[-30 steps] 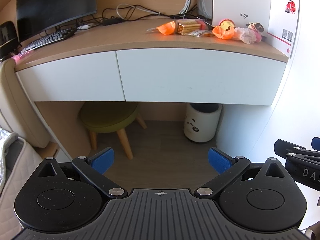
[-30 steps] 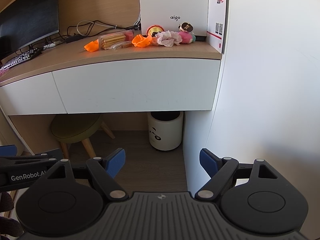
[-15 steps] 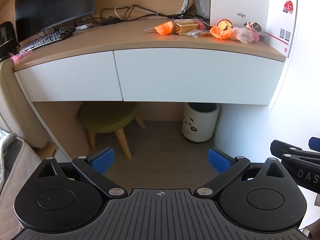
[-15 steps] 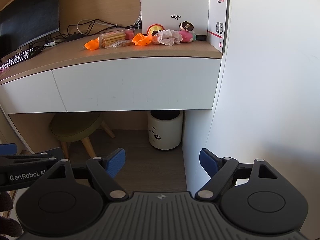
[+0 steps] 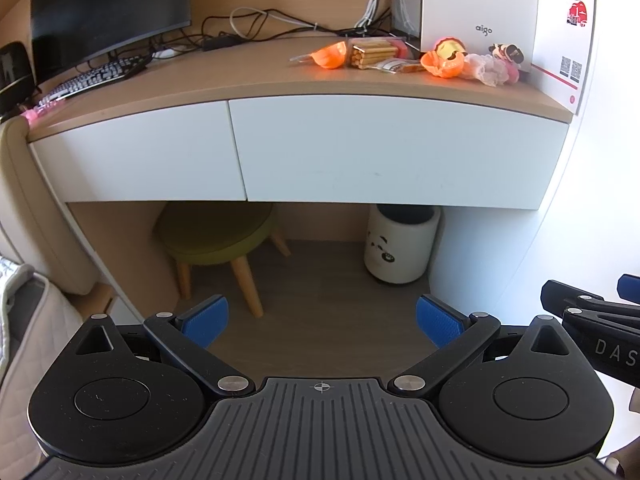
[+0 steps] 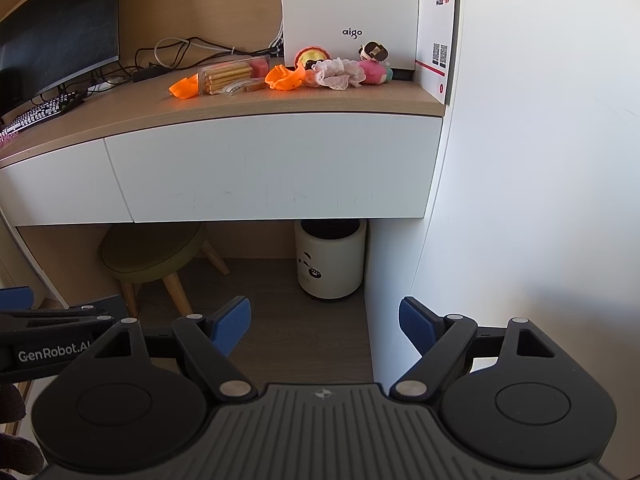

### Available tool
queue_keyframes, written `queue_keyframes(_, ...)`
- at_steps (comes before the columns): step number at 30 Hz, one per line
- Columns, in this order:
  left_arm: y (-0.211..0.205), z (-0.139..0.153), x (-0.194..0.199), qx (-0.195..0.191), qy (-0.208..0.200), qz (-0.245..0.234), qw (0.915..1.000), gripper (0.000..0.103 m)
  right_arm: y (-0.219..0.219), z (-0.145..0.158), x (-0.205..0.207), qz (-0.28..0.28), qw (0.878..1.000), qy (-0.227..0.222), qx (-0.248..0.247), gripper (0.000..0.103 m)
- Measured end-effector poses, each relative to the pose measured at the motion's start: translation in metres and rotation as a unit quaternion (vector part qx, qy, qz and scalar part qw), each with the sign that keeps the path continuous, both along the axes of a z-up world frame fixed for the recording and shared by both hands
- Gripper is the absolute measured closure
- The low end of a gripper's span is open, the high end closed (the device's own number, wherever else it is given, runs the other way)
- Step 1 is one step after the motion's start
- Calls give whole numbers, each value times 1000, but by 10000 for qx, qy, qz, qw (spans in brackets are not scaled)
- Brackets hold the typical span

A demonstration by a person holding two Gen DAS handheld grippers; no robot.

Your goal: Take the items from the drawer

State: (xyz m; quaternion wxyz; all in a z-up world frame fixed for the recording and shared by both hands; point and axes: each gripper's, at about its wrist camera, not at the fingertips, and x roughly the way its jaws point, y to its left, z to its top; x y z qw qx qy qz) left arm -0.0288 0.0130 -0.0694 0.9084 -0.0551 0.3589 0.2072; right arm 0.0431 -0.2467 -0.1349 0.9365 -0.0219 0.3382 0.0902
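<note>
A wide white drawer front (image 5: 400,148) (image 6: 272,168) is closed under the wooden desktop, with a narrower closed drawer (image 5: 136,156) to its left. On the desktop's right end lie orange plastic pieces (image 5: 444,65) (image 6: 282,78), a clear box of biscuit sticks (image 5: 372,53) (image 6: 228,76), a lacy white cloth (image 6: 338,73) and small toys. My left gripper (image 5: 322,322) hangs open and empty, well back from the drawers. My right gripper (image 6: 325,324) is open and empty too, beside the white wall. Each gripper shows at the edge of the other's view.
A green stool (image 5: 216,236) and a white panda bin (image 5: 400,244) stand under the desk. A monitor (image 5: 108,12), keyboard (image 5: 92,78) and cables sit at the desk's left. A white box (image 6: 348,12) stands at the back right. The white wall (image 6: 540,160) bounds the right side.
</note>
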Motion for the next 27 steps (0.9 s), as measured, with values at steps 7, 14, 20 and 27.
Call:
queue_keyframes(7, 0, -1, -1, 0, 12, 11, 10000, 0, 1, 0, -1, 3, 10000, 15, -2, 21)
queue_keyframes(14, 0, -1, -1, -9, 13, 11, 10000, 0, 0, -1, -1, 12, 10000, 23, 0, 21)
queue_keyframes(20, -2, -2, -1, -15, -2, -64, 10000, 5, -1, -2, -1, 29, 10000, 3, -2, 21)
queue_keyframes(27, -2, -7, 6, -507, -196, -186, 9983, 90, -4, 0, 2, 30, 10000, -7, 10, 21)
